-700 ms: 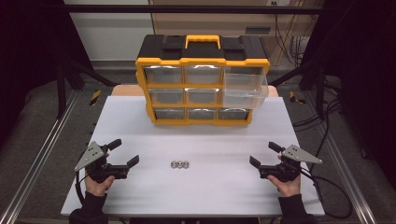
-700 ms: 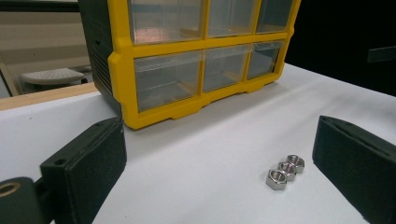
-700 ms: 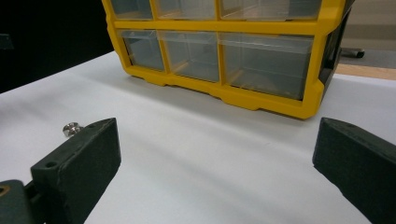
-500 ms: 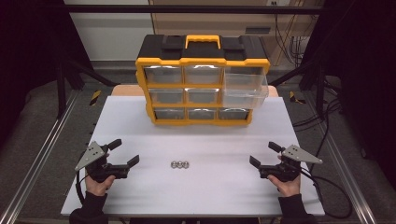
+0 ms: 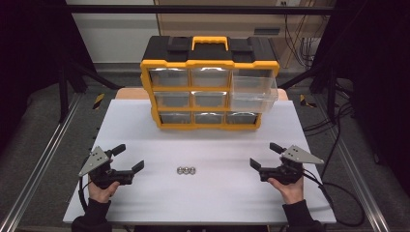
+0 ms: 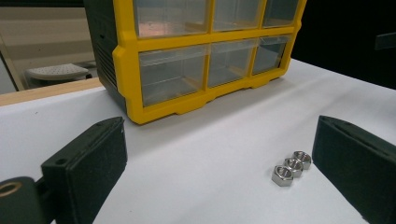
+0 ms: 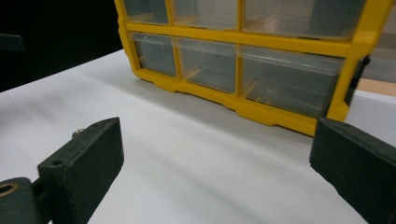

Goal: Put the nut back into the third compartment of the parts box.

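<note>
We're holding both tools wide, left tool (image 5: pixel 129 158) and right tool (image 5: pixel 265 155), flanking three shiny hex nuts (image 5: pixel 185 170) mid-bench (image 5: pixel 217 193); the left gripper view is showing their threaded bores.

The right claw (image 7: pixel 212 172) hovers wide open and empty over the white desk (image 7: pixel 187 140), facing the yellow drawer cabinet (image 7: pixel 243 51).

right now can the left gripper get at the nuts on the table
Probably yes: the left gripper has its jaws open and aimed toward the nuts, with bare white table between them and nothing in the way.
</note>
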Motion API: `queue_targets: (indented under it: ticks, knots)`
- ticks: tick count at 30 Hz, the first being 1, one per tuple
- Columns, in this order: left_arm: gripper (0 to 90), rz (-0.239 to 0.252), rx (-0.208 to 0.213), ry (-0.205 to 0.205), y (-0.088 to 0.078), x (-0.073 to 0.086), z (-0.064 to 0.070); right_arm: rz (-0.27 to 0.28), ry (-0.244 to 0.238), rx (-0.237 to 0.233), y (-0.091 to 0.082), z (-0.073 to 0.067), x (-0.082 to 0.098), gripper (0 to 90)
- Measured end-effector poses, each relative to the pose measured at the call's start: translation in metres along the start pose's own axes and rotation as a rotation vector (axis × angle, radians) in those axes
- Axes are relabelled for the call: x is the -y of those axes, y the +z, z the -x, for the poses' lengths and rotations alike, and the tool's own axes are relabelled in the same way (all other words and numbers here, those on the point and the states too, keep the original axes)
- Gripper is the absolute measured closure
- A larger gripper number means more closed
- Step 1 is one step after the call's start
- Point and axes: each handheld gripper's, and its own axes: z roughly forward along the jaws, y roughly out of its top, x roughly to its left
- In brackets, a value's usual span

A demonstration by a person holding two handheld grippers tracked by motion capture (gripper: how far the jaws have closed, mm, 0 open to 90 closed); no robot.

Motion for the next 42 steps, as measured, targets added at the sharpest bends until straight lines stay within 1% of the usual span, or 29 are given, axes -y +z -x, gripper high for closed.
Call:
queue_targets:
  ticks: [2,3,4,7,8,9,11,14,17,19,22,23,25,26,27,29,32,33,34,35,36,37,38,39,42]
  knots:
    - [3.3,-0.004,-0.003,0.001,0.000,0.000,0.000,-0.027,-0.022,-0.001,0.009,-0.009,-0.004,4.6]
    - [3.3,-0.004,-0.003,0.001,0.000,0.000,0.000,-0.027,-0.022,-0.001,0.009,-0.009,-0.004,4.6]
    - [3.3,-0.004,-0.002,0.001,0.000,0.000,0.000,-0.036,-0.027,-0.007,0.013,-0.012,-0.005,4.6]
    - [3.3,-0.005,-0.002,0.000,0.001,0.000,0.001,-0.054,-0.038,-0.039,0.025,-0.024,-0.009,5.0]
    - [3.3,-0.005,-0.003,0.002,0.001,0.001,0.001,-0.069,-0.052,-0.059,0.032,-0.031,-0.011,5.3]
    - [3.2,-0.006,-0.004,0.002,0.001,0.001,0.001,-0.078,-0.067,-0.068,0.036,-0.034,-0.012,5.3]
    - [3.2,-0.007,-0.006,0.001,0.001,0.001,0.000,-0.094,-0.077,-0.079,0.045,-0.042,-0.013,5.3]
    - [3.2,-0.007,-0.005,0.001,0.001,0.001,0.001,-0.111,-0.081,-0.097,0.058,-0.052,-0.017,5.7]
    - [3.2,-0.007,-0.001,0.002,0.002,0.002,0.001,-0.120,-0.093,-0.111,0.070,-0.061,-0.022,6.2]
    - [3.2,-0.009,-0.002,0.002,0.003,0.002,0.001,-0.122,-0.091,-0.125,0.078,-0.067,-0.024,6.7]
    - [3.2,-0.010,-0.001,0.000,0.003,0.003,0.001,-0.140,-0.092,-0.141,0.090,-0.075,-0.026,7.2]
    - [3.3,-0.012,-0.001,0.000,0.004,0.003,0.001,-0.150,-0.100,-0.145,0.094,-0.078,-0.026,7.3]
    - [3.2,-0.013,-0.002,0.001,0.004,0.003,0.002,-0.166,-0.109,-0.153,0.101,-0.083,-0.025,7.8]
    - [3.2,-0.013,-0.002,0.001,0.004,0.003,0.002,-0.166,-0.109,-0.153,0.101,-0.083,-0.025,7.8]
    - [3.2,-0.012,-0.003,0.001,0.004,0.003,0.002,-0.187,-0.120,-0.164,0.110,-0.090,-0.023,8.7]
    - [3.2,-0.013,-0.003,0.001,0.004,0.003,0.001,-0.206,-0.115,-0.177,0.116,-0.093,-0.020,9.6]
    - [3.2,-0.015,-0.005,0.000,0.004,0.004,0.001,-0.246,-0.135,-0.178,0.127,-0.098,-0.015,10.6]
    - [3.2,-0.014,-0.006,0.001,0.004,0.004,0.001,-0.254,-0.135,-0.182,0.130,-0.100,-0.012,11.7]
    - [3.2,-0.014,-0.006,0.001,0.004,0.004,0.001,-0.254,-0.135,-0.182,0.130,-0.100,-0.012,11.7]
    - [3.2,-0.015,-0.008,0.001,0.004,0.003,0.001,-0.268,-0.127,-0.190,0.135,-0.101,-0.008,13.9]
    - [3.2,-0.015,-0.008,0.001,0.004,0.003,0.001,-0.279,-0.129,-0.185,0.137,-0.102,-0.006,14.8]
    - [3.2,-0.015,-0.008,0.000,0.004,0.004,0.001,-0.279,-0.129,-0.185,0.137,-0.102,-0.006,14.8]
    - [3.3,-0.016,-0.009,0.000,0.004,0.004,0.001,-0.288,-0.134,-0.186,0.139,-0.103,-0.003,15.8]
    - [3.3,-0.017,-0.007,0.001,0.004,0.004,0.001,-0.316,-0.144,-0.192,0.144,-0.105,0.001,17.6]
    - [3.2,-0.019,-0.008,0.001,0.005,0.004,0.001,-0.332,-0.157,-0.200,0.147,-0.108,0.004,19.5]
